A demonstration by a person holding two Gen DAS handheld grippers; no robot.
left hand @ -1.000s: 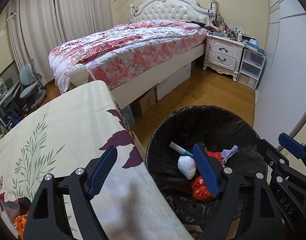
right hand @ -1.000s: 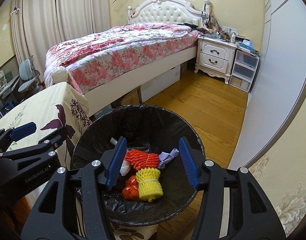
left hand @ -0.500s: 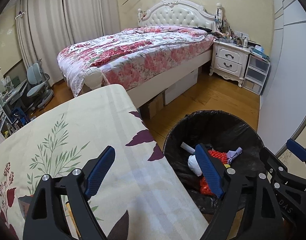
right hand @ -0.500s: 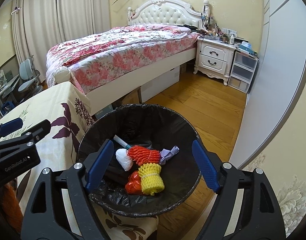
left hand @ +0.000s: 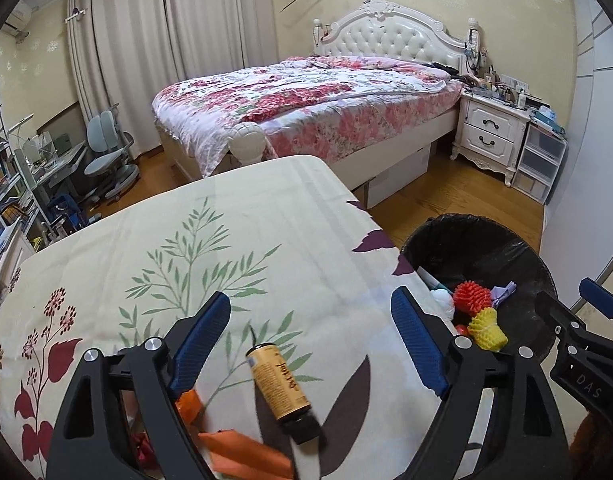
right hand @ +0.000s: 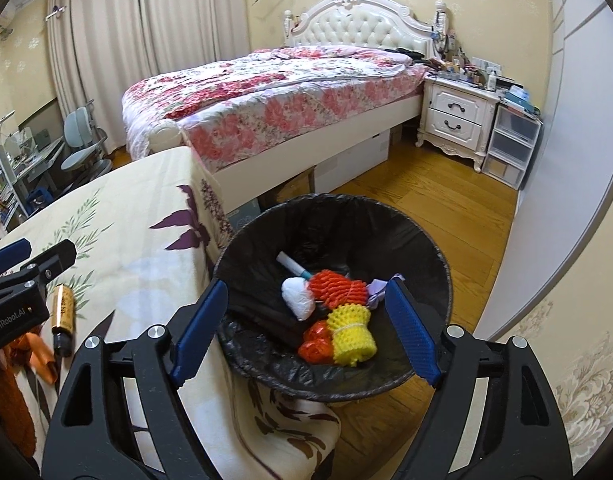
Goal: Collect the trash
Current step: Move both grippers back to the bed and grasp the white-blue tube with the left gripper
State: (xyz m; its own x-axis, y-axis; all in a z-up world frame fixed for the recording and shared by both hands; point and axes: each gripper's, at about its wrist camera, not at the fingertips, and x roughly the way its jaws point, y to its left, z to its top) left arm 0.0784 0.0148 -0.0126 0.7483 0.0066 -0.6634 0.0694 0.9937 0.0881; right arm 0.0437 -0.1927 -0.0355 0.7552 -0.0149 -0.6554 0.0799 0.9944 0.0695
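Nearest the left gripper [left hand: 310, 340], whose jaws stand wide apart with nothing between the pads, a small brown bottle [left hand: 280, 388] with a gold label and dark cap lies on its side on the flowered tablecloth [left hand: 210, 240], below and between the blue fingertips. Just beside it to the left are orange scraps of wrapper [left hand: 242, 454], partly hidden behind the gripper frame. The right gripper [right hand: 306, 328] hangs over the trash bin [right hand: 434, 256], its jaws having just been opening and now spread wide, gripping nothing. The bin, lined with a black bag, stands on the wooden floor [right hand: 438, 204] right against the table's edge. Inside it lie a yellow foam net [right hand: 352, 338], two red foam nets [right hand: 338, 288], a crumpled white tissue [right hand: 298, 298], a bit of pale purple wrapper [right hand: 380, 286] and a white tube with a teal end [right hand: 292, 264]. Beyond the table stands a bed [left hand: 306, 100] with a pink flowered quilt and a white tufted headboard. To its right is a white nightstand [left hand: 492, 134] with a cluttered top, and next to that a set of plastic drawers [left hand: 540, 164]. At the far left are long curtains [left hand: 146, 40], a grey desk chair [left hand: 106, 152] and shelves of books.
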